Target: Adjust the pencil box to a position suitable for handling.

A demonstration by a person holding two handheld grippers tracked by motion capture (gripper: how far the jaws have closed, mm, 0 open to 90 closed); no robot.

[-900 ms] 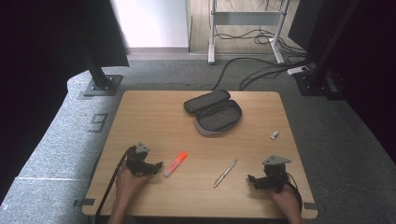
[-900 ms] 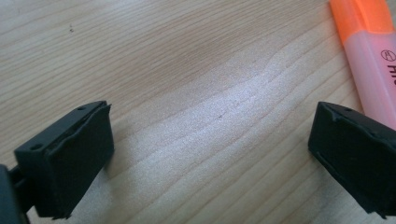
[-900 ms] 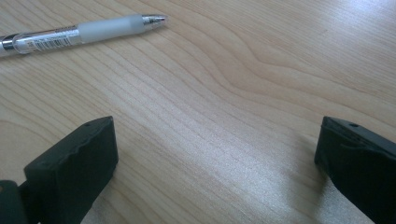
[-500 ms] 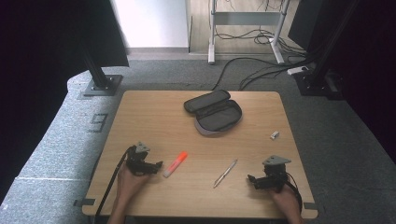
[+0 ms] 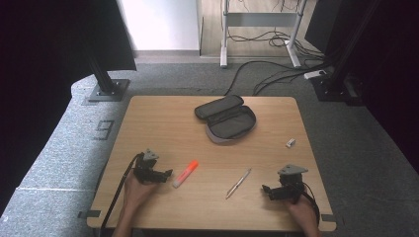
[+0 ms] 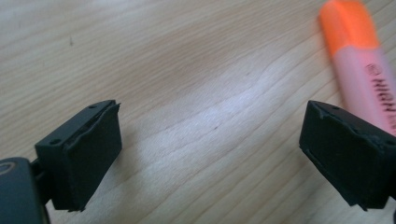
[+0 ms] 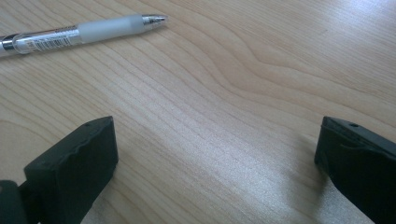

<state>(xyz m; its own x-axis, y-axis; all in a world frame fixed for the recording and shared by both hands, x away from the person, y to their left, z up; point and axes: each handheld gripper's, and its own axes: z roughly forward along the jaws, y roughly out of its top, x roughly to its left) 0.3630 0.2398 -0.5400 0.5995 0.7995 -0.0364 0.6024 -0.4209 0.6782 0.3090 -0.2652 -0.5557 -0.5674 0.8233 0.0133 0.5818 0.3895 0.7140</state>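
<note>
On the table (image 5: 163, 118) we have the left gripper (image 5: 167, 174) spread, highlighter (image 5: 185, 173) just beside its tips; right gripper (image 5: 267, 190) spread too, pen (image 5: 239, 182) near it, nothing pinched.

Lab: black curtains (image 5: 59, 59), floor cables (image 5: 267, 74), stand bases (image 5: 106, 90).

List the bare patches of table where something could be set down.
Free: the far left of the table, beside the pencil case; the middle between case and pen. Crowded: the near edge, around the highlighter and both tongs.
</note>
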